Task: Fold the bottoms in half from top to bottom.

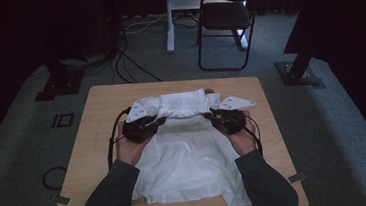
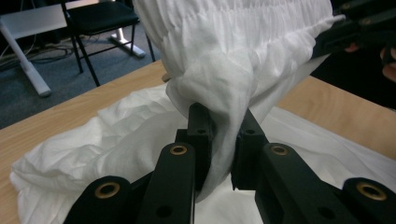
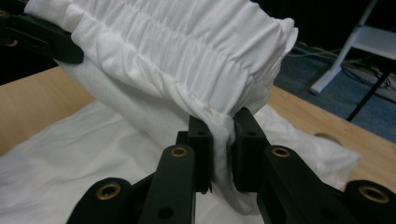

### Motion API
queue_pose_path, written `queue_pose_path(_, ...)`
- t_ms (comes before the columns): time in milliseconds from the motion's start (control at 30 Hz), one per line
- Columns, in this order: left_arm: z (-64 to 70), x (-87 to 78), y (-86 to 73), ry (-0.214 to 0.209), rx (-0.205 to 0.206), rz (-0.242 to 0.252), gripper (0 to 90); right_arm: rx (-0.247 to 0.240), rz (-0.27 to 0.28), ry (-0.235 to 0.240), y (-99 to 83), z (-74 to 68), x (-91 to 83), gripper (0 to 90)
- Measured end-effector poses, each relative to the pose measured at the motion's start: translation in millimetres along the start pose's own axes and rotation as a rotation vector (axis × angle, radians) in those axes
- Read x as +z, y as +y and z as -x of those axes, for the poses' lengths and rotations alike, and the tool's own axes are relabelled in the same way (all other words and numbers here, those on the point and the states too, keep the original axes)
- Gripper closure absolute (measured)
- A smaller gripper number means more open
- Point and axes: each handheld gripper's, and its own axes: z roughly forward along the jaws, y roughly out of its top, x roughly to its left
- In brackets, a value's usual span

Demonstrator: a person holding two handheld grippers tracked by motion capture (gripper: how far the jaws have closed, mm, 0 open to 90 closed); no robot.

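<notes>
Setting: wooden table [image 1: 99, 140] on grey carpet, dark surroundings; 1 black chair [image 1: 226, 19] behind the table.
Left gripper [image 1: 158, 120]: jaws clamped tight on a bunched fold of the white garment [image 1: 188, 157], cloth squeezed between them.
Right gripper [image 1: 211, 114]: jaws likewise pinched shut on the garment's gathered edge at the opposite end.
Count: 2 grippers, 2 hands, 1 garment, 1 table, 1 chair.
Garment position: lower part spread flat on the table between the forearms; gathered band [image 2: 243, 32] lifted clear of the surface, stretched between both grippers.
Garment appearance: white, thin, wrinkled; elasticated band [image 3: 177, 51] closely ruched in fine parallel pleats.
</notes>
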Motion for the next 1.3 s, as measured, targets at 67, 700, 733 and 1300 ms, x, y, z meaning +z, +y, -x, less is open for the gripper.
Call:
queue_pose_path(67,6.2,-4.2,-9.2,-0.005,0.010,-0.015,81.2,-0.018,-0.014,0.021,-2.2,-8.2,-7.5,80.0)
queue_pose_path(700,28.7,43.8,-124.7,-0.083,-0.085,-0.324,60.1,0.102,-0.357,0.129,-129.1,-32.5,28.7,59.9)
queue_pose_path(733,27.7,38.2,-120.4,-0.081,-0.086,-0.310,60.0,0.109,-0.351,0.139,-127.4,-31.5,26.8,55.8)
queue_pose_path(1300,-19.5,59.7,-87.7,0.029,-0.187,-0.318,90.0,0.165,-0.284,0.008,-83.4,22.1,41.4,89.7)
